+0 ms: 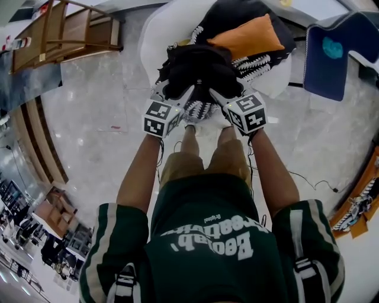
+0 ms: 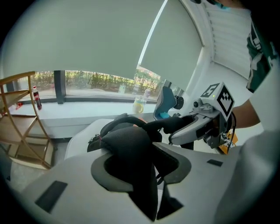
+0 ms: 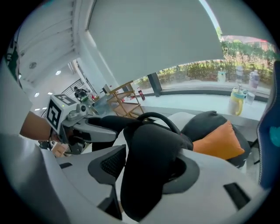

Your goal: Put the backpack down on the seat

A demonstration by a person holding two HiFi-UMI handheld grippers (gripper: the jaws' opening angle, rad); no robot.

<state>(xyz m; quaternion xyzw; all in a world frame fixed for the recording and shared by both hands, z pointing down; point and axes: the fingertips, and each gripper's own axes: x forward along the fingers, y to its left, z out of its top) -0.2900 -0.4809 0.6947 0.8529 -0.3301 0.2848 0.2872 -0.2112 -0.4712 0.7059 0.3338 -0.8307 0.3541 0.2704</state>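
Left forearm (image 1: 139, 177) and right forearm (image 1: 275, 177): bare, stretched forward and down, parallel, either side of the person's knees. Left gripper (image 1: 180, 94): angled inward, jaws parted, a black padded shoulder strap (image 2: 135, 157) lying loosely between them, not pinched. Right gripper (image 1: 218, 94): mirrored, jaws spread wide, a second black padded strap (image 3: 151, 157) draped through the gap, released. Black fabric backpack (image 1: 198, 68): just beyond both sets of fingertips, resting on the near end of the white moulded seat (image 1: 163, 26). Behind it, a black patterned cushion (image 1: 237, 15) and an orange cushion (image 1: 247, 36).
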